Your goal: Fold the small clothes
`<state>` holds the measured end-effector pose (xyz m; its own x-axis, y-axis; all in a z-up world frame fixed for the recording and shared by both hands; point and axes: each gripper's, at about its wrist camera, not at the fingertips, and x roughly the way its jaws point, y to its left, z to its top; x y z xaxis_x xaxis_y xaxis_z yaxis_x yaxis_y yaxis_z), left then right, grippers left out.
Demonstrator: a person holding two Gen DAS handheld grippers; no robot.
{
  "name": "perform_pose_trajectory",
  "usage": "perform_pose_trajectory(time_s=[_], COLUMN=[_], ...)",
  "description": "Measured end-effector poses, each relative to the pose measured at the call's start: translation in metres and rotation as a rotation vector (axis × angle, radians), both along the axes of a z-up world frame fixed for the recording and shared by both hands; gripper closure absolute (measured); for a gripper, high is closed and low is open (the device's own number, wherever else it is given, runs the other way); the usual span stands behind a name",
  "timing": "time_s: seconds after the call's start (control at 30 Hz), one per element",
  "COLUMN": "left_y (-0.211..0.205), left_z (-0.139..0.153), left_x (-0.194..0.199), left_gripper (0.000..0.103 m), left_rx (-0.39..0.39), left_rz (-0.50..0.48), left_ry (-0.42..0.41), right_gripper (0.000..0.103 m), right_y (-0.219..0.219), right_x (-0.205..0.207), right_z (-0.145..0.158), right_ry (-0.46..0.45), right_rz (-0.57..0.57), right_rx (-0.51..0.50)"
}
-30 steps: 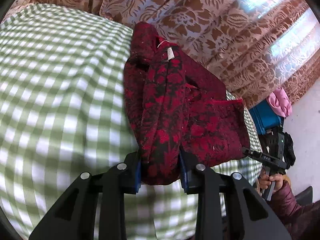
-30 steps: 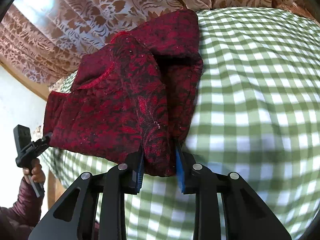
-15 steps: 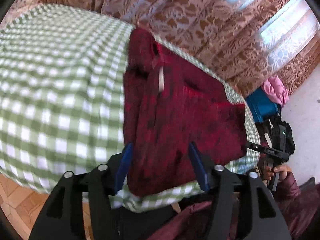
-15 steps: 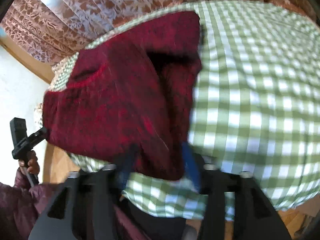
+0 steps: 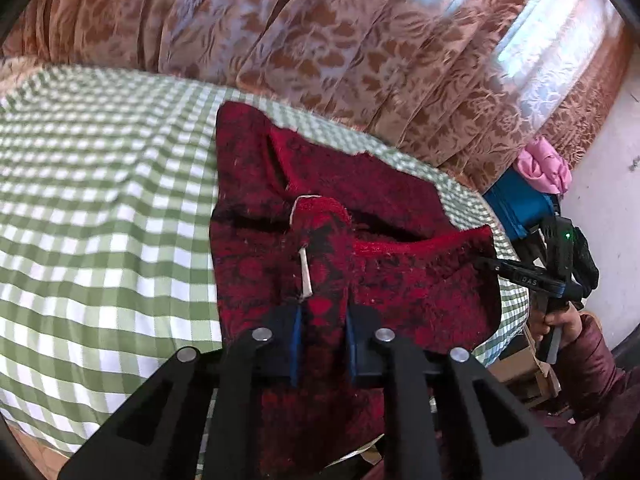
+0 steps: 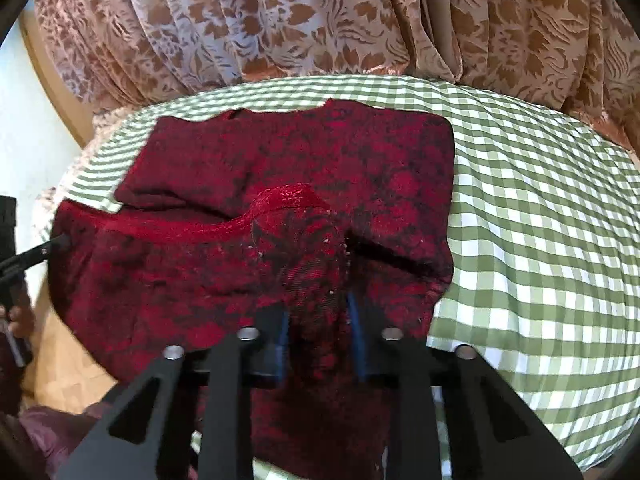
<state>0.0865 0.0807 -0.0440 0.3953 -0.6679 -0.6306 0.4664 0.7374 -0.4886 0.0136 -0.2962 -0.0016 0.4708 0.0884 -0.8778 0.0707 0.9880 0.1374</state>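
Where patterned curtains hang, green checked cloth covers the table.

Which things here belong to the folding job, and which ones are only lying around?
Part of the job:
- red garment
- left gripper, jaws closing on its near edge
- right gripper, jaws closing on it too
- checked tablecloth

Only lying around:
- patterned curtain
- pink cloth
- blue box

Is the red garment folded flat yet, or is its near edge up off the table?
Not flat: the red garment is partly doubled over, its near edge pinched by the closing left gripper and right gripper above the checked cloth.
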Motion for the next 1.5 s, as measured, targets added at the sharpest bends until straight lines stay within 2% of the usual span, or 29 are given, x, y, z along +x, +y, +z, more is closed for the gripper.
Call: perform_pose_trajectory(time_s=[0.1, 0.17, 0.27, 0.43, 0.53, 0.8, 0.9, 0.93, 1.1, 1.2, 1.3, 1.33, 1.37, 1.4, 1.47, 1.5], left_y=[0.004, 0.001, -0.006, -0.026, -0.042, -0.075, -0.082, -0.087, -0.106, -0.11, -0.105, -0.101, -0.097, -0.092, -0.08, -0.071], left_z=[0.019, 0.036, 0.053, 0.063, 0.06, 0.029, 0.01, 0.0, -0.038, -0.044, -0.039, -0.034, -0.029, -0.023, -0.018, -0.017], left_x=[-0.006, -0.007, 0.009, 0.064, 0.097, 0.175, 0.198, 0.206, 0.217, 0.214, 0.214, 0.212, 0.208, 0.202, 0.188, 0.178], left_gripper=[0.088, 0.088, 0.088, 0.088, 0.088, 0.088, 0.088, 0.088, 0.084, 0.082, 0.079, 0.07, 0.055, 0.051, 0.049, 0.049], left_rx=[-0.034, -0.032, -0.027, 0.033, 0.089, 0.233, 0.273, 0.308, 0.436, 0.458, 0.432, 0.418, 0.42, 0.413, 0.37, 0.344], left_rz=[0.01, 0.01, 0.032, 0.102, 0.138, 0.238, 0.273, 0.28, 0.274, 0.278, 0.288, 0.306, 0.337, 0.366, 0.386, 0.399], left_ry=[-0.041, -0.097, -0.139, -0.162, -0.168, -0.114, -0.077, -0.068, -0.07, -0.088, -0.066, -0.059, -0.063, -0.071, -0.068, -0.059], right_gripper=[0.085, 0.085, 0.085, 0.085, 0.085, 0.085, 0.085, 0.085, 0.085, 0.084, 0.077, 0.067, 0.061, 0.057, 0.038, 0.037], right_y=[-0.004, -0.005, -0.013, -0.027, -0.035, -0.05, -0.052, -0.054, -0.066, -0.075, -0.077, -0.079, -0.079, -0.079, -0.076, -0.074], right_x=[-0.014, -0.019, -0.011, 0.037, 0.067, 0.142, 0.168, 0.176, 0.191, 0.19, 0.192, 0.192, 0.191, 0.189, 0.179, 0.173], right_z=[0.024, 0.041, 0.057, 0.056, 0.052, 0.027, 0.005, -0.005, -0.047, -0.065, -0.066, -0.063, -0.06, -0.054, -0.039, -0.032], right_ry=[-0.055, -0.095, -0.148, -0.179, -0.192, -0.174, -0.143, -0.122, -0.03, -0.011, -0.001, 0.0, -0.001, -0.01, -0.043, -0.06], right_rz=[-0.003, -0.015, -0.052, -0.137, -0.182, -0.246, -0.26, -0.267, -0.296, -0.322, -0.321, -0.321, -0.32, -0.321, -0.322, -0.322], right_rx=[0.019, 0.034, 0.046, 0.034, -0.013, -0.126, -0.171, -0.178, -0.188, -0.147, -0.127, -0.113, -0.104, -0.102, -0.113, -0.114])
